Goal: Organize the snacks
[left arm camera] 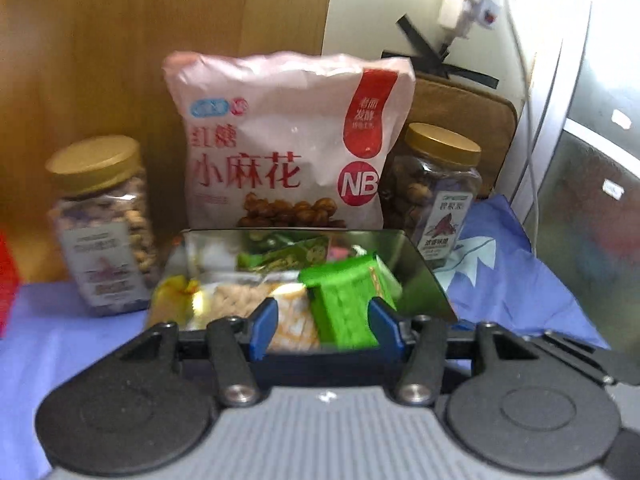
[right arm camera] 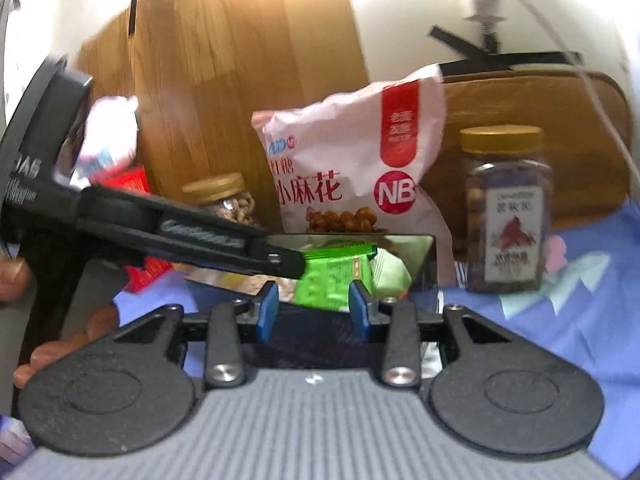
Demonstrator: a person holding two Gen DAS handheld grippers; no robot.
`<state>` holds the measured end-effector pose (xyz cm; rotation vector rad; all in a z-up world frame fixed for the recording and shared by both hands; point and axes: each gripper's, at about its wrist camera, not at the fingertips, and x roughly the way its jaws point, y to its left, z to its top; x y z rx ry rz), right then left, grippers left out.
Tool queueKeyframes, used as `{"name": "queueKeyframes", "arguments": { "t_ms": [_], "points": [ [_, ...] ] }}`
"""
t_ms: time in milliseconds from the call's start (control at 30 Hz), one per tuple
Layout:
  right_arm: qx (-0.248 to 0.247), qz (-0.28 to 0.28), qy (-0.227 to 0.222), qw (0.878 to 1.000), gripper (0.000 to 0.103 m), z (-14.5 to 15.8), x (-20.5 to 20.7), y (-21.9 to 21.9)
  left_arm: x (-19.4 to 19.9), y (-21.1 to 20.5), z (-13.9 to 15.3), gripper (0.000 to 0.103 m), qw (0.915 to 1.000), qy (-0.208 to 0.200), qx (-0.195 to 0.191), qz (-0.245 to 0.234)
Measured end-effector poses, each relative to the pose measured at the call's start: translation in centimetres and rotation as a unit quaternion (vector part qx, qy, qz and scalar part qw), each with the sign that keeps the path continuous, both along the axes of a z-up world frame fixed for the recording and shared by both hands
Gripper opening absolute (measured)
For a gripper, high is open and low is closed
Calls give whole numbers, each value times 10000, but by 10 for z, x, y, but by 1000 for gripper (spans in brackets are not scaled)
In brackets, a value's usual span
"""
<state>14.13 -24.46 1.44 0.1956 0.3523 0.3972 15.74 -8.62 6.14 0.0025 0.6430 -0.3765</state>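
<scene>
A shiny metal tin (left arm camera: 420,264) stands on the blue cloth and holds several small snack packets. A green packet (left arm camera: 348,300) stands tilted between the fingers of my left gripper (left arm camera: 326,330), whose blue pads stand wide apart on either side of it. In the right wrist view the same green packet (right arm camera: 328,280) sits over the tin (right arm camera: 416,248), beyond my right gripper (right arm camera: 314,310), which is open. The left gripper's black arm (right arm camera: 192,236) reaches in from the left to the packet. A pink snack bag (left arm camera: 288,144) stands behind the tin.
A gold-lidded jar of nuts (left arm camera: 106,224) stands left of the tin, another jar (left arm camera: 436,192) right of it. A wooden panel and a brown board (right arm camera: 532,136) back them. A red box (right arm camera: 140,228) is at the left. Cables hang on the white wall.
</scene>
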Motion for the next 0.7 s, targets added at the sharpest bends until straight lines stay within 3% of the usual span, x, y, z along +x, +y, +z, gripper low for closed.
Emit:
{"name": "queueKeyframes", "arguments": {
  "t_ms": [200, 300, 400, 467, 533, 700],
  "points": [
    [812, -388, 376, 9952, 52, -12, -61, -12, -77, 0, -7, 59, 9974, -328, 625, 152],
    [1047, -491, 688, 9909, 52, -22, -86, -10, -105, 4, -18, 72, 9970, -236, 690, 253],
    [1054, -492, 818, 9898, 52, -29, -102, -4, -126, 7, -25, 75, 9956, -183, 832, 383],
    [1041, -485, 885, 9894, 53, -30, -109, 1, -139, 9, -29, 80, 9945, -198, 916, 470],
    [1089, -436, 908, 9889, 53, -31, -117, 4, -150, 12, -33, 94, 9937, -181, 985, 512],
    [1091, -468, 876, 9891, 58, -28, -130, 9, -168, 18, -37, 103, 9914, -175, 1084, 707]
  ]
}}
